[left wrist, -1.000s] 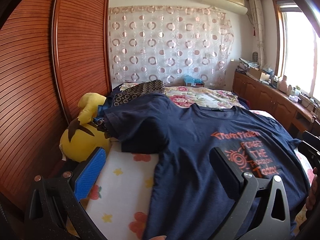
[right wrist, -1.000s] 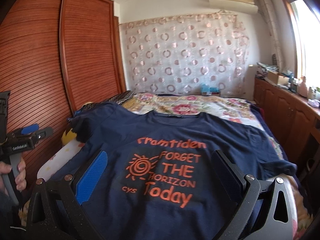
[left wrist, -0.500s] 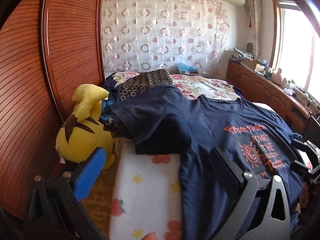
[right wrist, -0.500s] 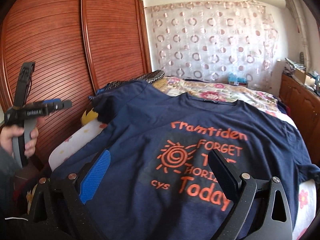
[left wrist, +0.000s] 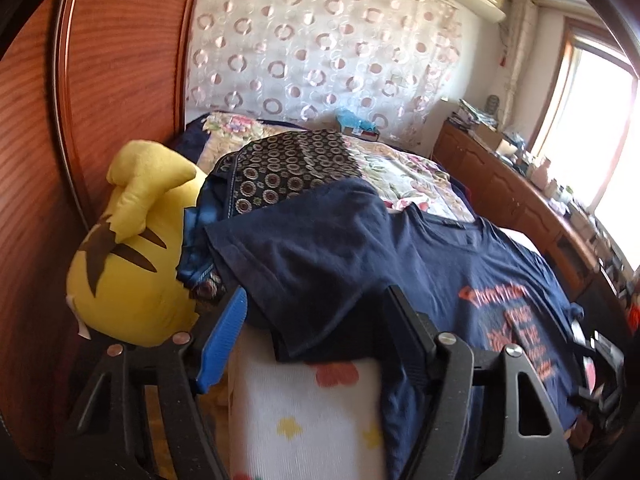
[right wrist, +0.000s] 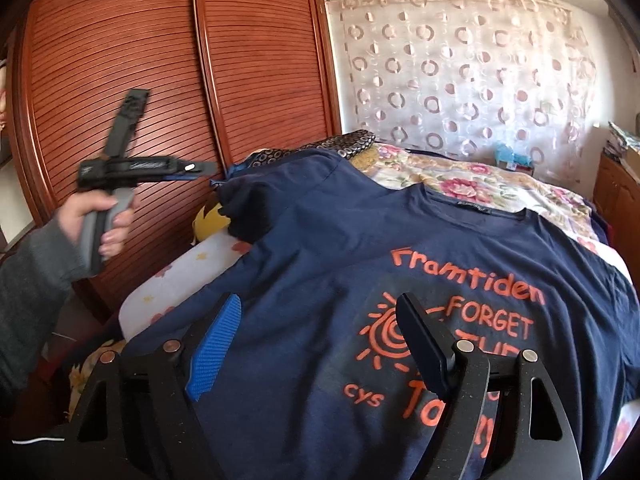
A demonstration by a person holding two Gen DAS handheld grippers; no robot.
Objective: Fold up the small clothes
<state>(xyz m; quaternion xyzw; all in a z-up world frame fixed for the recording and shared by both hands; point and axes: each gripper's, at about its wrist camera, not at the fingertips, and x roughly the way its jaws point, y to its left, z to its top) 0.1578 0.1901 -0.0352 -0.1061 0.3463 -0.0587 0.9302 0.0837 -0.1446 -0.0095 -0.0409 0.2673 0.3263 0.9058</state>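
At the far left we see the reddish-brown slatted wooden wardrobe doors (right wrist: 160, 92) standing close along the bed's left side — only a narrow gap, and a yellow plush toy with brown stripes (left wrist: 132, 252) sits wedged in it against the mattress edge. Next comes the bed's white sheet with small flower prints (left wrist: 304, 420), its near-left corner bare. Our left gripper (left wrist: 316, 344) hovers over that corner; its jaws have just been closing partway, and the sleeve hem of the navy blue cotton T-shirt with orange lettering (right wrist: 340, 280) lies between them, though we cannot tell whether the pads press on it. The shirt lies spread front-up across the bed, its left sleeve draped over a dark folded cloth patterned with rings (left wrist: 288, 168). Our right gripper (right wrist: 320, 344) hangs above the shirt's printed chest — jaws also just narrowing, still apart, gripping nothing. Beyond the shirt a floral quilt (right wrist: 480, 184) covers the bed's far end. On the right a wooden cabinet (left wrist: 512, 192) lines the bed's edge, its top cluttered with small items too blurred to name.
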